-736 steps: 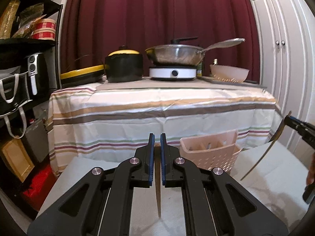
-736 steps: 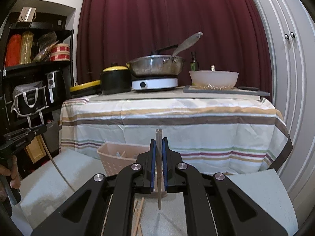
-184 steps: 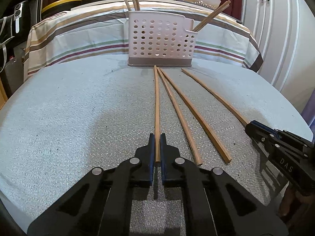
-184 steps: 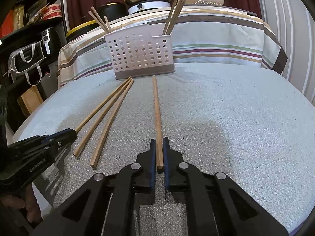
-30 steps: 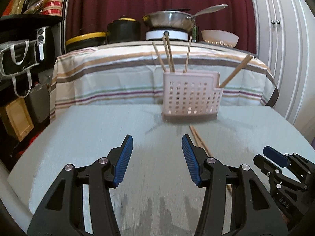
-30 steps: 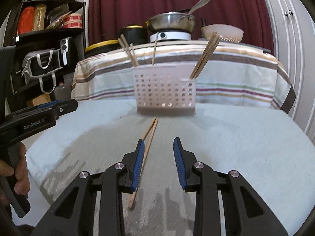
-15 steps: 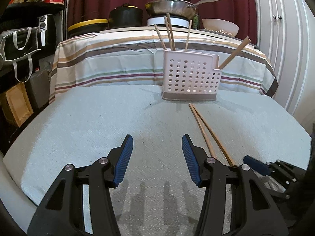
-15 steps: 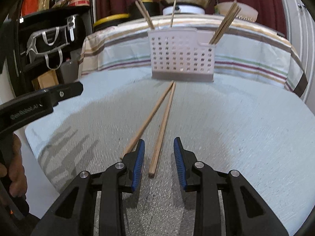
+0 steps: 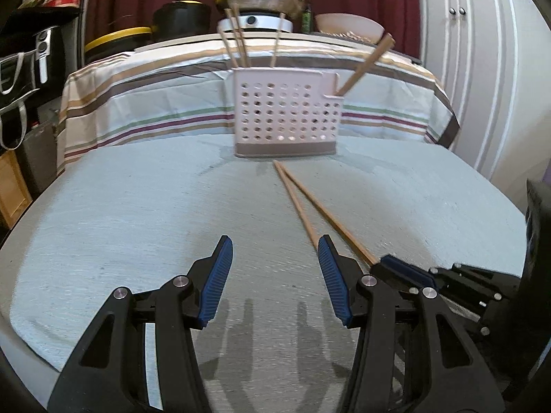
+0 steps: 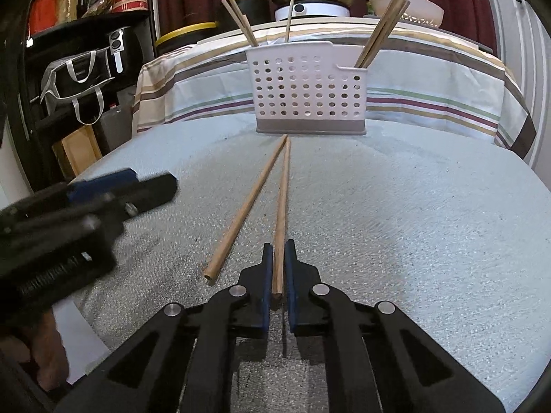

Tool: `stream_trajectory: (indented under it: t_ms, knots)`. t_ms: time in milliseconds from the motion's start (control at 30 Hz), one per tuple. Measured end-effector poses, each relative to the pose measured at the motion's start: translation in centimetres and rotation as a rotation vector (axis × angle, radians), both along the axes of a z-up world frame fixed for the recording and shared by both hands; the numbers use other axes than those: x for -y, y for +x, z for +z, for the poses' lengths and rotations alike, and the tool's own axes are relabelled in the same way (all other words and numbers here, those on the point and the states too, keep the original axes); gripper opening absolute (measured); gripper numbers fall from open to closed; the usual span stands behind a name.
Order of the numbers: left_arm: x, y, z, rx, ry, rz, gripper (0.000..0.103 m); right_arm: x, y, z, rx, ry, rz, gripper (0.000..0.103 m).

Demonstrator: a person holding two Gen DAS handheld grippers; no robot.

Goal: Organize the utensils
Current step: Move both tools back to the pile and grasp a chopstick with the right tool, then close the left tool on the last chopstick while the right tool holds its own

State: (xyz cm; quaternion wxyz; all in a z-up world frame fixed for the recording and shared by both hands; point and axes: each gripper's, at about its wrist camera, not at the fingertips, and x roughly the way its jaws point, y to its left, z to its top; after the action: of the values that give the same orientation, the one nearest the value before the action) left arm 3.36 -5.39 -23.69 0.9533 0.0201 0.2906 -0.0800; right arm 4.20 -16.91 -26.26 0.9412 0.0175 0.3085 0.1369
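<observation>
**Right fingers clamp a chopstick**

My left gripper [image 9: 272,258] hangs over the bench [image 9: 137,213] with its fingers apart and nothing between them. Beside it lies a loose chopstick [image 10: 246,206]. My right gripper [image 10: 279,258] has just closed its fingers on the near end of the other chopstick [image 10: 282,186], whose tip lies just short of the basket [image 10: 306,93].

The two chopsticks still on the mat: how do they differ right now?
The right chopstick has its near end clamped in the right gripper, whose jaws have just closed on it; the left chopstick lies free, in front of the open left gripper. The right one runs straight at the basket; the left one angles outward. Both are wooden, far tips nearly meeting.
</observation>
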Motion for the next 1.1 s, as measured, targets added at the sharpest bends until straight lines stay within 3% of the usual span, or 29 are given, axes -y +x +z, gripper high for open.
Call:
stream_trajectory:
  t_ms: [667, 800, 933, 1100]
  knots:
    - [2.9, 1.8, -2.7, -0.113, 0.020, -0.034, 0.051, 3.4, -0.2, 0.1, 0.008, 0.045, -0.049, 0.007]
    - [2.1, 1.9, -3.2, -0.137, 0.027, 0.004, 0.051, 3.4, -0.3, 0.0, 0.013, 0.041, -0.047, 0.007]
    - [0.6, 1.8, -3.0, -0.139, 0.002, 0.045, 0.050, 3.4, -0.3, 0.1, 0.013, 0.042, -0.045, 0.007]
    - [0.7, 1.6, -3.1, -0.118, -0.005, 0.025, 0.048, 3.2, -0.3, 0.1, 0.011, 0.035, -0.041, 0.007]
